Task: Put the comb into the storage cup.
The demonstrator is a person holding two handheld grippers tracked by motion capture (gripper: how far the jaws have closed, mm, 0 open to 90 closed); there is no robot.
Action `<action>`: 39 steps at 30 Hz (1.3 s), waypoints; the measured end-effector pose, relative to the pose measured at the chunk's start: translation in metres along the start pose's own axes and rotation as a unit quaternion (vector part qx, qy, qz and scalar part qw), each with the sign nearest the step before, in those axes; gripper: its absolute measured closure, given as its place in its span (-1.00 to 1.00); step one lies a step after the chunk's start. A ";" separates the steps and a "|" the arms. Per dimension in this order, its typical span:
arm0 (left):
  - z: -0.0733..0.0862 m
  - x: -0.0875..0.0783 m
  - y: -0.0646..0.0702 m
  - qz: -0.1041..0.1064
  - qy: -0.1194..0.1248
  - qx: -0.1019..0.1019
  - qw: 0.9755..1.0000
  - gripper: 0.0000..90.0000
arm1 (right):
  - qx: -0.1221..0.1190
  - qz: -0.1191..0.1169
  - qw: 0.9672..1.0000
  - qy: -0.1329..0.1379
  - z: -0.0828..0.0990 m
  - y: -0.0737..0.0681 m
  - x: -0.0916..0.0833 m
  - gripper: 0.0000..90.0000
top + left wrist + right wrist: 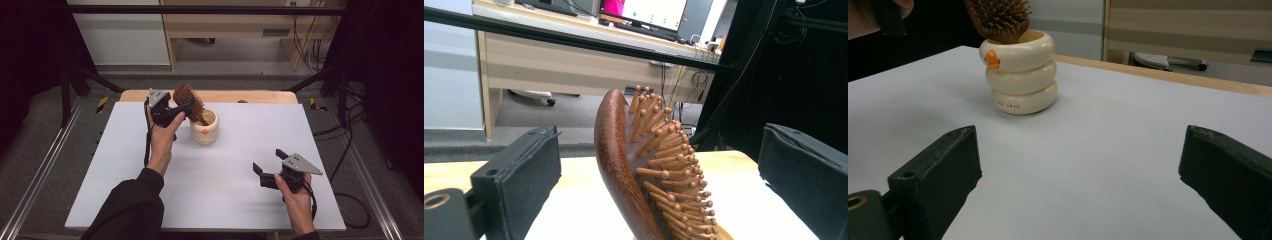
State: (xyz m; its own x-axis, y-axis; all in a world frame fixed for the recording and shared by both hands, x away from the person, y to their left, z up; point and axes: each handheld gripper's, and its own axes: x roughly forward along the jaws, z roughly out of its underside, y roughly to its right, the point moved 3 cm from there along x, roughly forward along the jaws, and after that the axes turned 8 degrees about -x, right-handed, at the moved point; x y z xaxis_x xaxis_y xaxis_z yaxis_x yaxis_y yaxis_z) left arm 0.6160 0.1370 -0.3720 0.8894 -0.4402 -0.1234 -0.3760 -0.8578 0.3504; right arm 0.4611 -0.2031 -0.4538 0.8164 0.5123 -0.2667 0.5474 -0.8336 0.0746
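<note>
A brown wooden hairbrush (pixel 189 99) stands head-up in a cream ringed cup (pixel 204 128) with an orange mark, at the back middle of the white table (pixel 215 200). My left gripper (pixel 183 110) is raised beside the brush head. In the left gripper view the brush (pixel 634 165) stands between the two wide-apart jaws with gaps on both sides, so the gripper (pixel 659 150) is open. My right gripper (pixel 269 160) is open low over the table at the front right, empty. It faces the cup (pixel 1020 75) and the brush (pixel 998 17).
A wooden strip (pixel 250 96) edges the table's far side. Beyond it stand a desk (pixel 574 55) and a black frame bar (pixel 574 37). Metal rails (pixel 40 170) run along the table's left and right.
</note>
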 end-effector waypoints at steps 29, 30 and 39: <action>-0.009 -0.021 0.011 0.018 0.011 0.043 0.999 -0.93 | -0.004 -0.002 1.000 0.001 0.000 -0.001 0.000 -0.92; -0.010 -0.022 0.011 0.018 0.012 0.043 0.999 -0.93 | -0.004 -0.002 1.000 0.001 0.000 -0.001 0.000 -0.92; -0.014 -0.027 0.012 0.023 0.018 0.045 0.999 -0.93 | -0.005 -0.001 1.000 0.001 0.000 -0.001 0.000 -0.92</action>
State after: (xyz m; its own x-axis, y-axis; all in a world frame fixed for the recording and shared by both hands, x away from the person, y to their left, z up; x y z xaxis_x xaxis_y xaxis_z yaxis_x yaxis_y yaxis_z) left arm 0.5913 0.1423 -0.3518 0.8790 -0.4707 -0.0761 -0.4364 -0.8585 0.2693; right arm 0.4605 -0.2019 -0.4536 0.8155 0.5142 -0.2657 0.5509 -0.8304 0.0838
